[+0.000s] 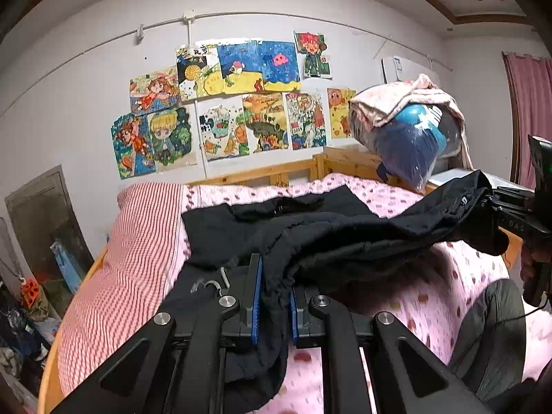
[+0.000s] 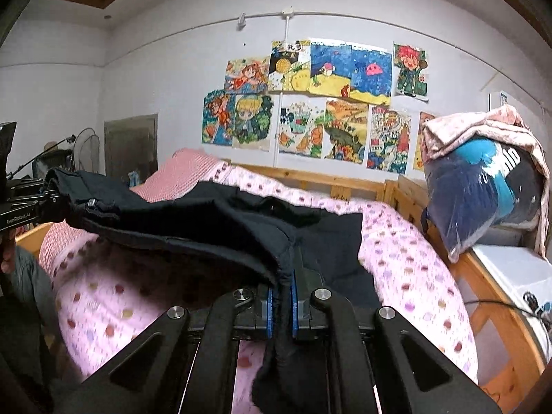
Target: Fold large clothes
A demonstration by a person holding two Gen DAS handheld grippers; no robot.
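with the left tool (image 1: 276, 296) and right tool (image 2: 281, 296) each clamped shut on the near edge of the black garment (image 1: 310, 231), lifted above the pink dotted quilt (image 1: 448, 276), carry both level toward the wooden headboard (image 2: 310, 177), keeping the edge taut.

The black garment (image 1: 345, 234) covered much of the pink dotted bedspread (image 1: 448, 296), which was motion-blurred near the camera, while the person's hand (image 1: 531, 262) was cut off at the right edge.
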